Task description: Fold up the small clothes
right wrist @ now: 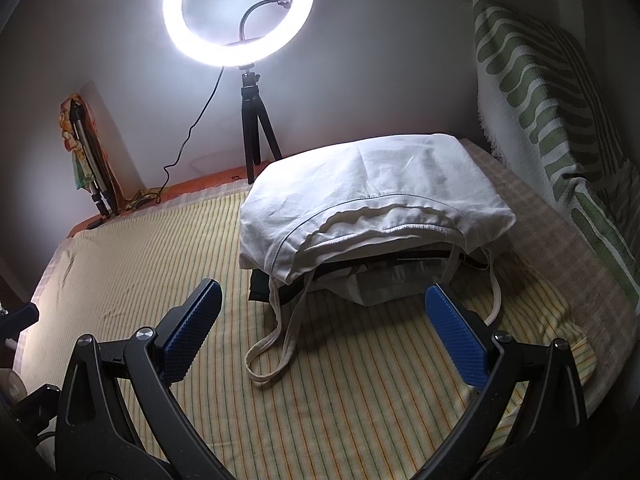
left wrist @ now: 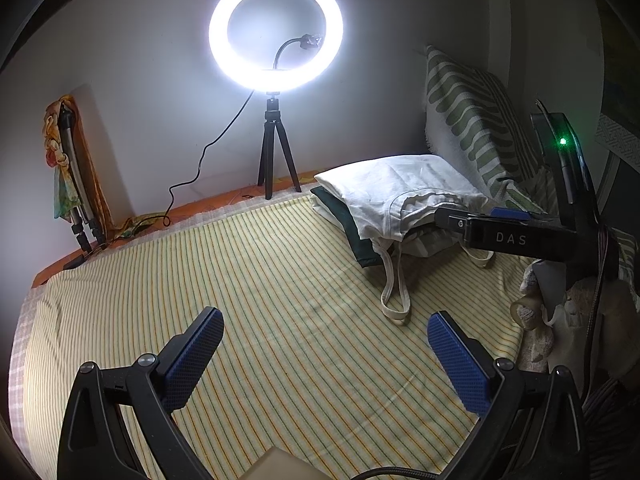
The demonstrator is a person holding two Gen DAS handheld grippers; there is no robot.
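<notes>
My left gripper (left wrist: 324, 356): fingers spread wide, holding nothing, over bare striped sheet (left wrist: 248, 280) at lower centre. My right gripper (right wrist: 322, 334): fingers likewise apart and empty, just short of the pile.

Clothes pile (right wrist: 360, 200), one, centre of the right view: white garment on top, dark green one (left wrist: 336, 216) beneath, two loose straps (right wrist: 272, 344) trailing toward me.

Ring light (left wrist: 276, 38) on tripod, one, upper centre, cable running left.

Striped green pillow (right wrist: 532, 92), one, upper right.

Folded stand (left wrist: 76, 184), one, far left.

In the left view my right gripper crosses the pile's right edge.
</notes>
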